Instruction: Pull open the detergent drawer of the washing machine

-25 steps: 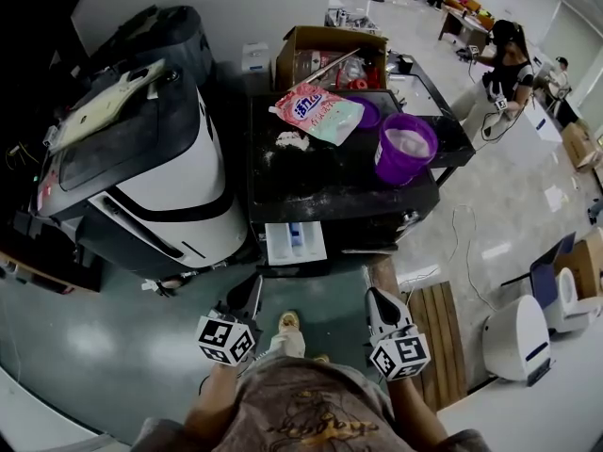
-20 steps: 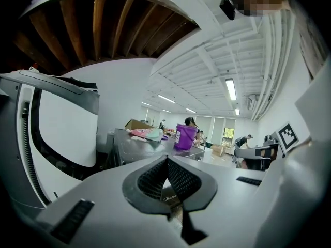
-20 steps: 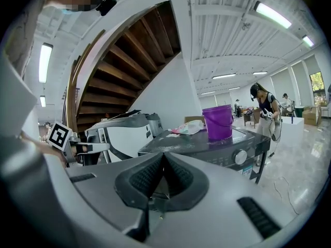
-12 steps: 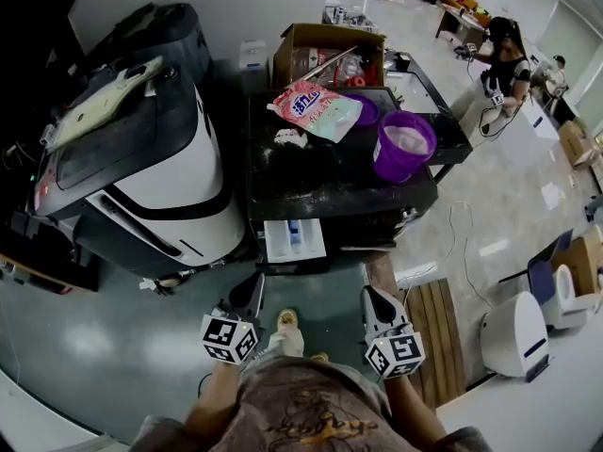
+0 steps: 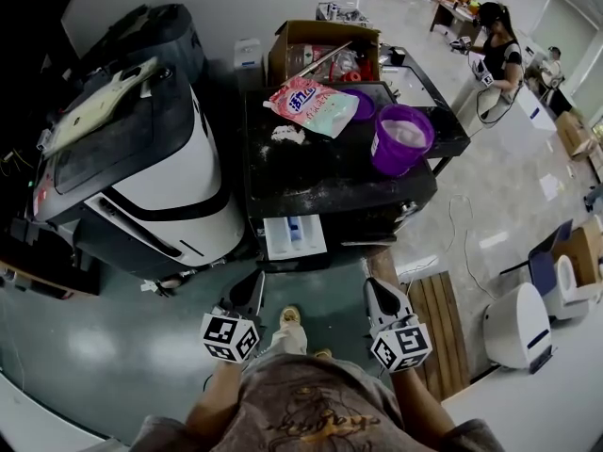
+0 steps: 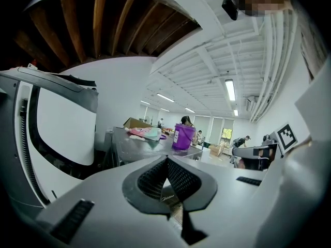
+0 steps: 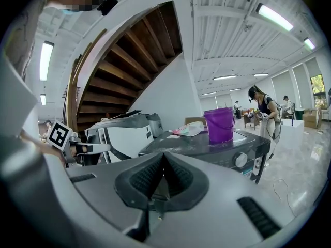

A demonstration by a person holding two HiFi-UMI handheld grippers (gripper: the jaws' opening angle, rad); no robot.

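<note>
The dark-topped washing machine (image 5: 330,182) stands ahead of me, and its white detergent drawer (image 5: 294,239) sticks out of the front panel at the upper left, pulled open. My left gripper (image 5: 252,295) hangs shut and holds nothing, a short way in front of and below the drawer. My right gripper (image 5: 372,290) is shut and holds nothing too, level with the left one. In the left gripper view the ribbed pads (image 6: 155,177) meet with nothing between them. The pads (image 7: 147,175) in the right gripper view also meet, and the machine's dial (image 7: 239,160) lies beyond them.
A purple bucket (image 5: 403,139), a pink detergent bag (image 5: 311,104) and spilled powder sit on the machine. A cardboard box (image 5: 320,50) is behind it. A large black-and-white appliance (image 5: 160,177) stands at the left, a wooden pallet (image 5: 452,332) at the right. A person (image 5: 495,55) stands far right.
</note>
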